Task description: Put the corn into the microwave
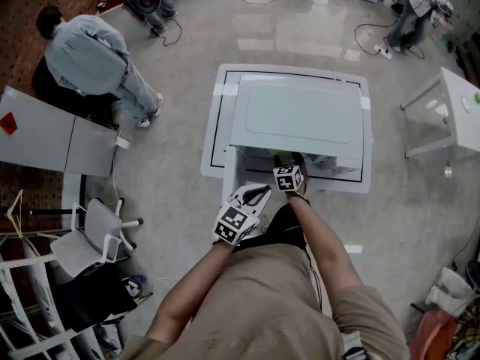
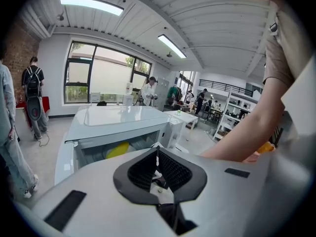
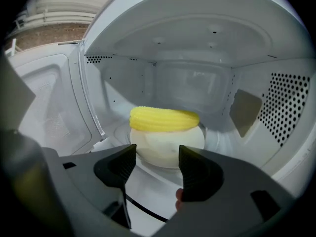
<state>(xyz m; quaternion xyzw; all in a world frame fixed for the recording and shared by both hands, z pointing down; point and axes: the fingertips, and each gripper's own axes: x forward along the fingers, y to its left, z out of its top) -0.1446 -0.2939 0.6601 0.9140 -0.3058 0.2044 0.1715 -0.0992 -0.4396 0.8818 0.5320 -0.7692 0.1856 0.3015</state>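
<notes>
Inside the microwave (image 3: 207, 38), door (image 3: 49, 107) swung open, the corn (image 3: 164, 119) lay on its side across the top of a white bowl (image 3: 168, 144) at mid-cavity. Right gripper (image 3: 157, 154) sat just in front of the bowl, jaws spread, nothing between them. Left gripper (image 2: 157, 151) hung outside the oven, jaws pressed together and empty.
</notes>
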